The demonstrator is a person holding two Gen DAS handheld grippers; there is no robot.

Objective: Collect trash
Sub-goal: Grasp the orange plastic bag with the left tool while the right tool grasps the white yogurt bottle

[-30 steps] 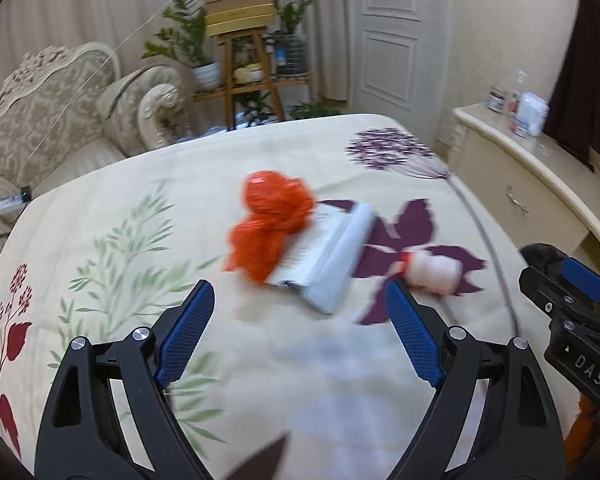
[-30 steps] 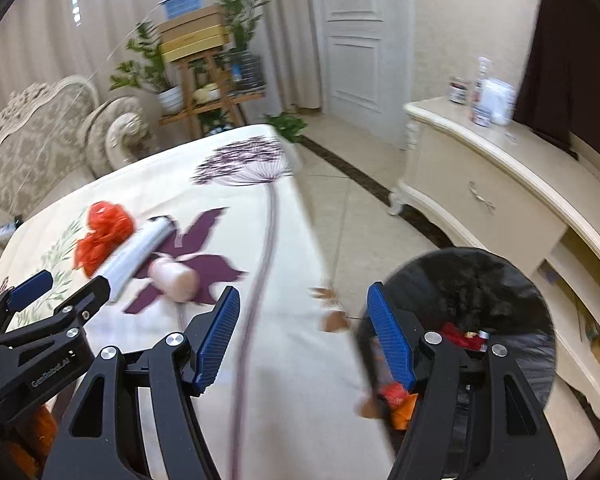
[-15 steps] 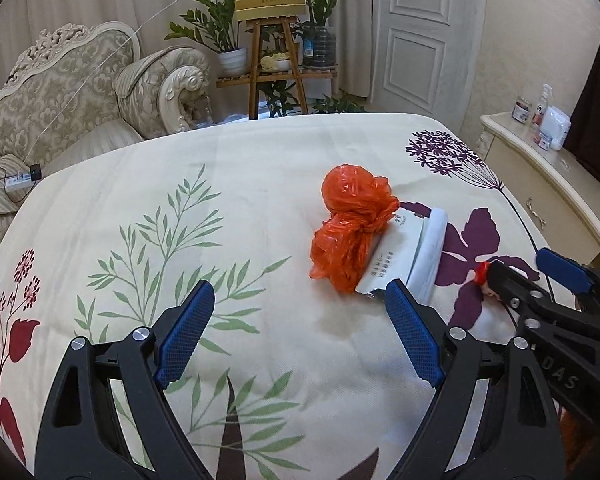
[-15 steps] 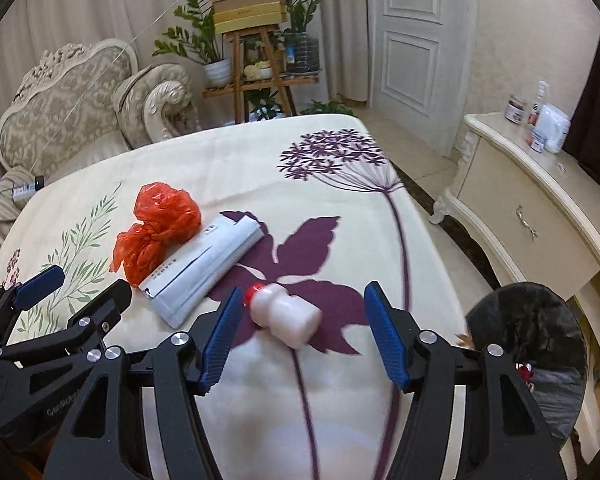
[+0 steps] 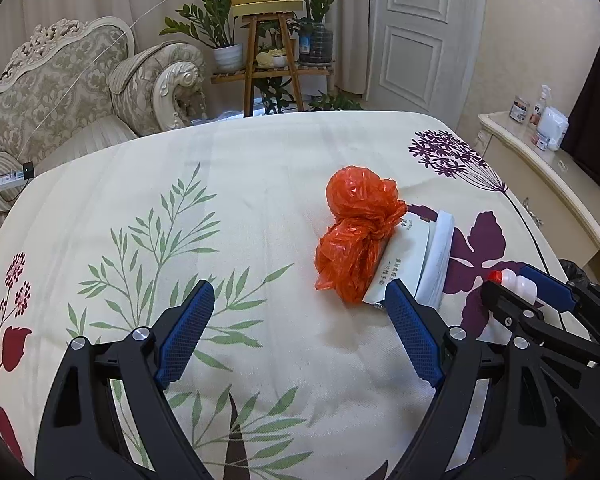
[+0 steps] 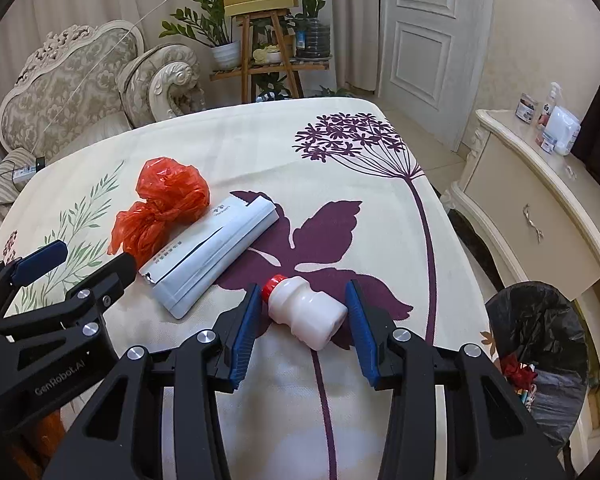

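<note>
Floral bedsheet (image 6: 340, 152) — right gripper (image 6: 300, 320) jaws, just narrowing, now bracket small white red-capped plastic bottle (image 6: 306, 312), not yet pinching; pickup imminent.

Orange bag (image 6: 162, 208): thin crinkled plastic, showing a glossy sheen. White bottle (image 6: 306, 312): smooth, semi-glossy plastic, carrying a red cap. Grey-white packet (image 6: 216, 250): looking like matt paper or film. Bedcover (image 5: 236, 184): woven cloth, appearing matt. Bin liner (image 6: 540, 320): shiny black plastic.

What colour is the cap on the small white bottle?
Red; the cap on the bottle shows best in the right wrist view.
</note>
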